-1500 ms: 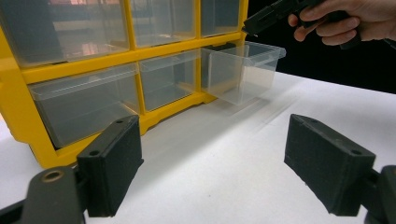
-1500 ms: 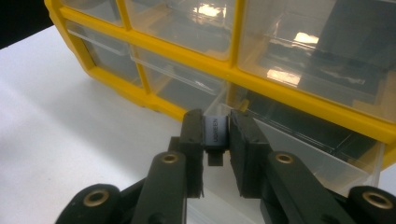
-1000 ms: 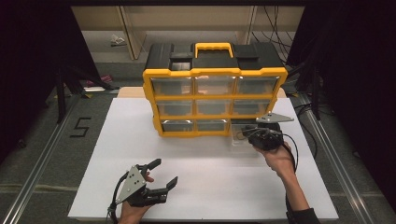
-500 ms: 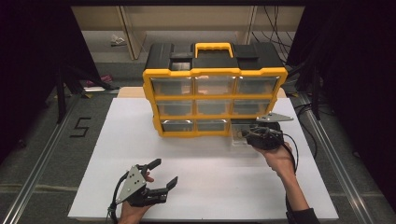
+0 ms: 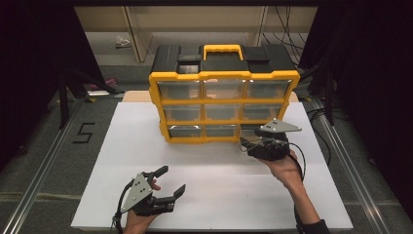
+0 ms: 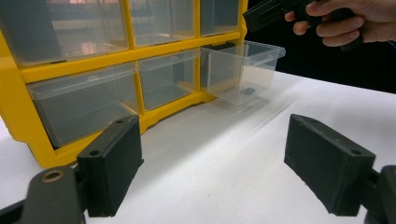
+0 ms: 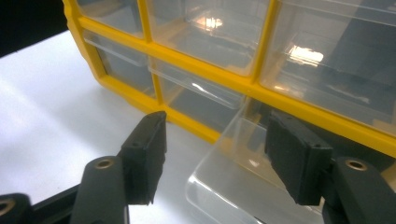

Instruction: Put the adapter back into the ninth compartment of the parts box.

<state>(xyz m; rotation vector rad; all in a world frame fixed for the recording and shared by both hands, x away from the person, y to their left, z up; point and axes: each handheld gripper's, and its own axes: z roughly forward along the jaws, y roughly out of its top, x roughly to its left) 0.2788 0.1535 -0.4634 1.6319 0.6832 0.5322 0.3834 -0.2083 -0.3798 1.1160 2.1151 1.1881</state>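
Observation:
A yellow organiser (image 5: 224, 105) with clear drawers stands at the back of the white board. Its bottom right drawer (image 6: 243, 70) is pulled out onto the board, and a small dark thing shows through its wall. My right gripper (image 5: 247, 144) hovers at that drawer's front. Its jaws have just been opening, and the drawer's front rim (image 7: 233, 186) lies low between the pads (image 7: 299, 158), which do not press on it. My left gripper (image 5: 173, 180) rests near the board's front edge, open and holding nothing, its jaws pointing toward the organiser (image 6: 70, 70).
The white board (image 5: 122, 146) covers the table; its front edge is close to the left hand. A black lid with a yellow handle (image 5: 223, 48) tops the organiser. Dark floor and metal rails (image 5: 44, 161) flank the board.

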